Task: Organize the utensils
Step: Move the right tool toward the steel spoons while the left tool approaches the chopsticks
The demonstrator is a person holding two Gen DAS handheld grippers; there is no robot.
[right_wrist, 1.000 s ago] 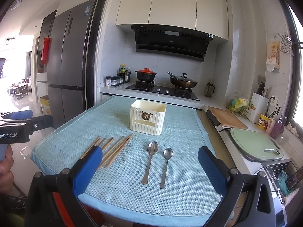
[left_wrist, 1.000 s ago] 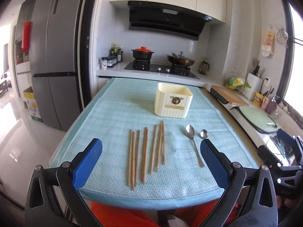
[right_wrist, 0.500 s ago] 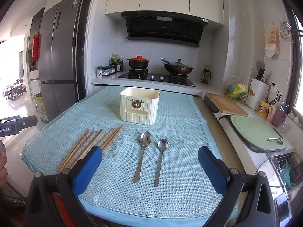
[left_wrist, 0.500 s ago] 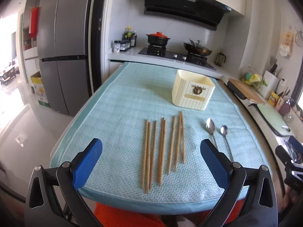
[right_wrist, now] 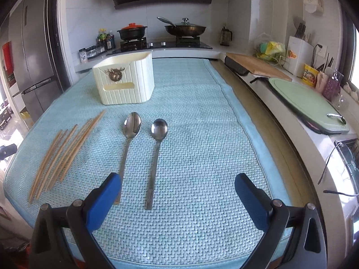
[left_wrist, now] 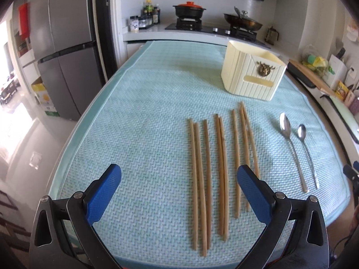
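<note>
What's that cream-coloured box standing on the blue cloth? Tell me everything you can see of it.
The box is a cream, plastic-looking holder with vertically ribbed walls and rounded corners. Its front bears a bronze deer-head emblem above a smooth horizontal slot or label bar. The top is open; its inside is mostly hidden. It stands upright on the cloth, beyond the chopsticks and spoons, touching neither. No gripper is near it.

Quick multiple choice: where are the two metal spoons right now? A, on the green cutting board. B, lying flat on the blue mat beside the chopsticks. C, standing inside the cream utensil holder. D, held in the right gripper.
B: both spoons lie flat on the blue mat, next to the chopsticks, with the right gripper open and empty.
</note>
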